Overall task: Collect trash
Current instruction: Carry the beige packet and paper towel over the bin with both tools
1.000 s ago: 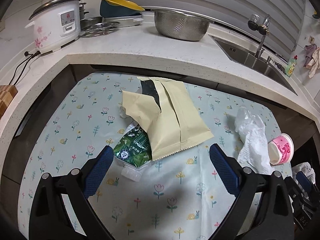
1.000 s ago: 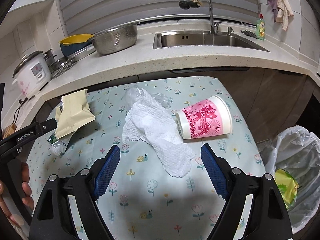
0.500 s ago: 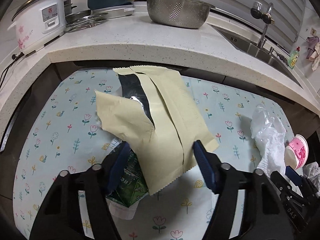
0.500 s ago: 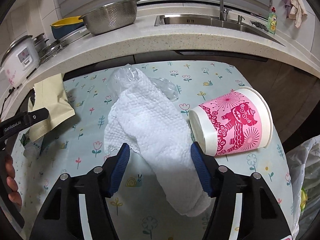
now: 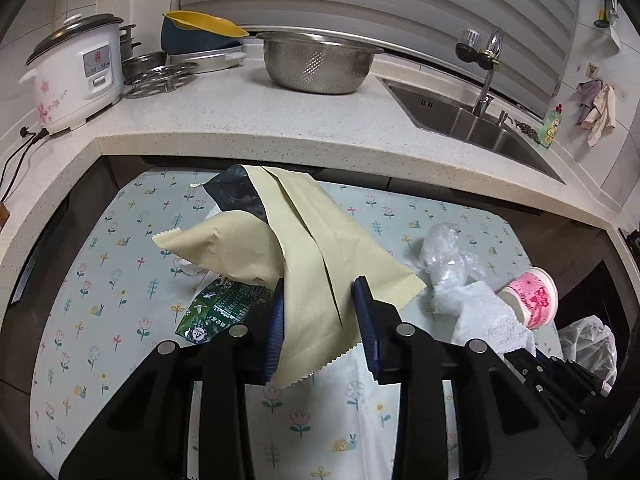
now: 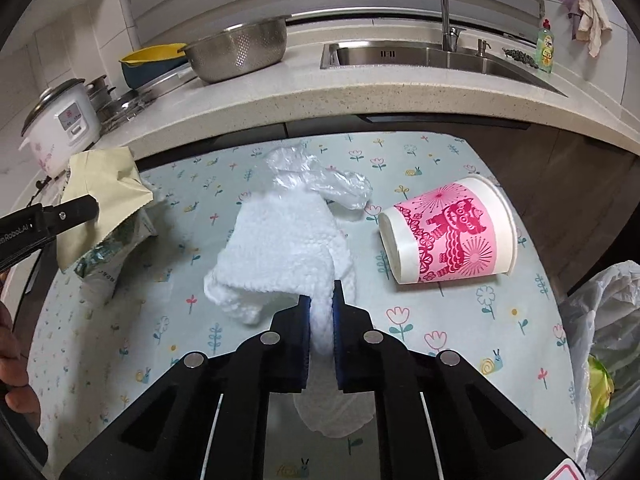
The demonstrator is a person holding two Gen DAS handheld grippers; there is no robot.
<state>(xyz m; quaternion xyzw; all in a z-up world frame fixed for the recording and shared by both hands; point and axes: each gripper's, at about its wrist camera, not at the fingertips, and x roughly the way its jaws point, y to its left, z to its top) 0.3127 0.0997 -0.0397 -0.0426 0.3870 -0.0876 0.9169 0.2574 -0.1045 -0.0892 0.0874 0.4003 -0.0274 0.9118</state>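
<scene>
Left wrist view: your left gripper (image 5: 318,320) has its blue-padded jaws closing, narrowed to a partial gap, with the lower end of the beige snack bag (image 5: 316,268) between them. The left pad lies against the bag; whether the right pad presses it cannot be told. The bag is a flat, creased pouch with serrated seams and a dark, torn-open top. Under it lies a green printed wrapper (image 5: 218,312), glossy and crumpled.

Right wrist view: your right gripper (image 6: 320,320) has its jaws closing and nearly together, pinching a fold of the white paper towel (image 6: 280,248), a soft, dimpled, rumpled sheet. A clear crinkled plastic film (image 6: 320,180) touches the towel's far end. Just beside it to the right, a pink-and-white paper cup (image 6: 448,232) lies on its side.

All items rest on a table (image 6: 460,320) covered by a pale blue cloth printed with flowers and snails. A white bin bag (image 6: 600,320) hangs open at the table's right edge. Beyond runs a speckled stone counter (image 5: 248,120) carrying a rice cooker (image 5: 76,76), a steel colander (image 5: 318,62) and a sink (image 6: 432,56).
</scene>
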